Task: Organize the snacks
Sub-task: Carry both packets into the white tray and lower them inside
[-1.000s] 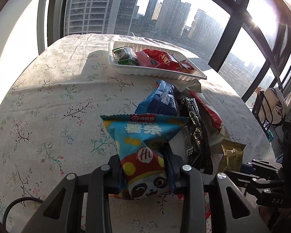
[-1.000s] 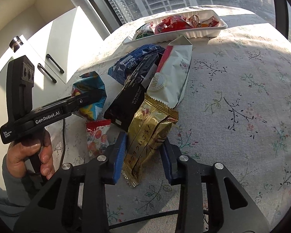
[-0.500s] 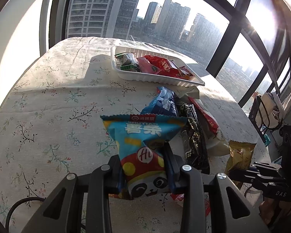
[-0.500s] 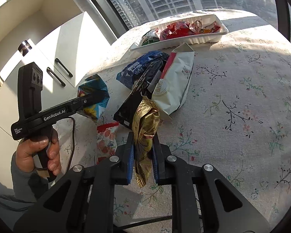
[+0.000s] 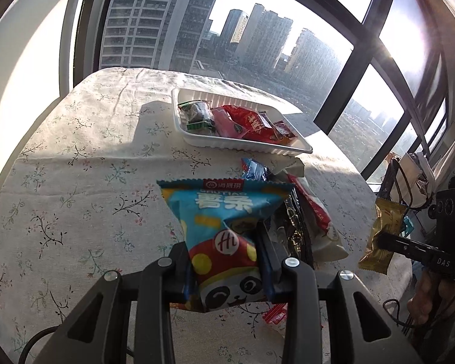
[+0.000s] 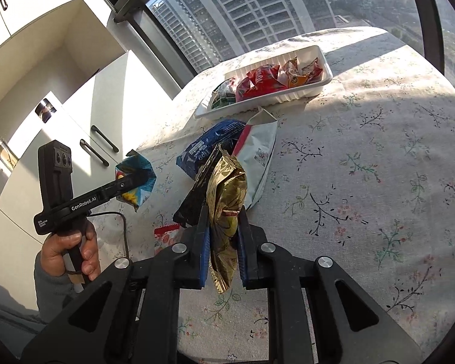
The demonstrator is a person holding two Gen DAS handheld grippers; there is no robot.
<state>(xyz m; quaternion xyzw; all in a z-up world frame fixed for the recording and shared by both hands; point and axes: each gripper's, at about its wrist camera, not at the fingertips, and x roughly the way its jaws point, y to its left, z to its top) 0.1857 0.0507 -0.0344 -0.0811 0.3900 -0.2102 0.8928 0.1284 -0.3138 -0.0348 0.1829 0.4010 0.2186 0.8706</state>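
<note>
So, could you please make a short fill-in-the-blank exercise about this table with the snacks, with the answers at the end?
1. The left hand-held gripper is shut on a blue packet that shows the face of a ____.
2. The right hand-held gripper is shut on a packet whose colour is ____.
3. The snacks already sorted lie in a white ____.
4. The tablecloth has a ____ pattern.

Missing words: panda; gold; tray; floral

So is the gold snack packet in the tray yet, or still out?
Out. The gold snack packet hangs pinched in the right tongs above the tablecloth, well short of the white tray.
</note>
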